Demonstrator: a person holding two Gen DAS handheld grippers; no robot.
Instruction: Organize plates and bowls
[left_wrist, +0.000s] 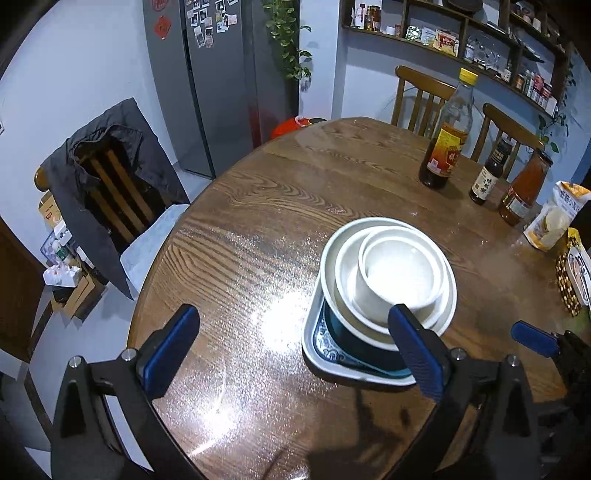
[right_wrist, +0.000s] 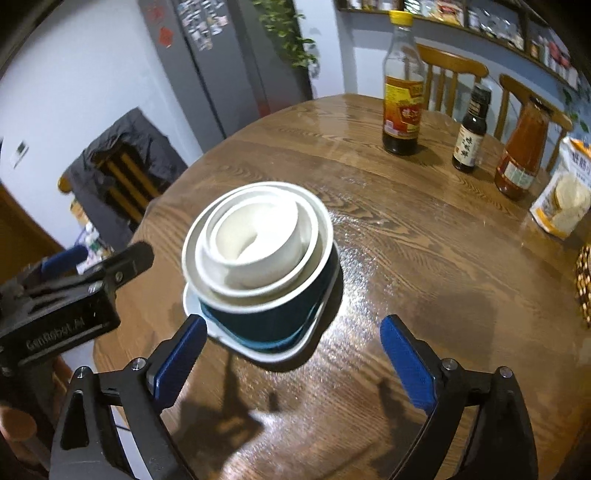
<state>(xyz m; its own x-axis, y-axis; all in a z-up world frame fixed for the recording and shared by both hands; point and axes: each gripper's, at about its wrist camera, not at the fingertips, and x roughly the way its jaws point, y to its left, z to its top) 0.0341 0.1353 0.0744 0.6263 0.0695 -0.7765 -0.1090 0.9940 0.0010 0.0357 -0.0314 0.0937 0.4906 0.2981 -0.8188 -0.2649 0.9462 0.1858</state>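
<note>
A stack of nested bowls (left_wrist: 395, 273) stands on a white plate with a blue pattern (left_wrist: 332, 354) on the round wooden table (left_wrist: 258, 206). The biggest bowl is dark teal outside (right_wrist: 266, 317) with two smaller white bowls (right_wrist: 258, 240) inside. My left gripper (left_wrist: 291, 350) is open and empty, held left of the stack with its right finger just in front of the bowls. My right gripper (right_wrist: 293, 356) is open and empty, just in front of the plate (right_wrist: 258, 350). The left gripper's body also shows in the right wrist view (right_wrist: 70, 291).
Three sauce bottles (left_wrist: 448, 136) (left_wrist: 491, 171) (left_wrist: 524, 188) and a snack bag (left_wrist: 554, 218) stand at the table's far right. A chair with a dark jacket (left_wrist: 110, 192) is at the left. Wooden chairs (left_wrist: 421, 96) stand behind the table.
</note>
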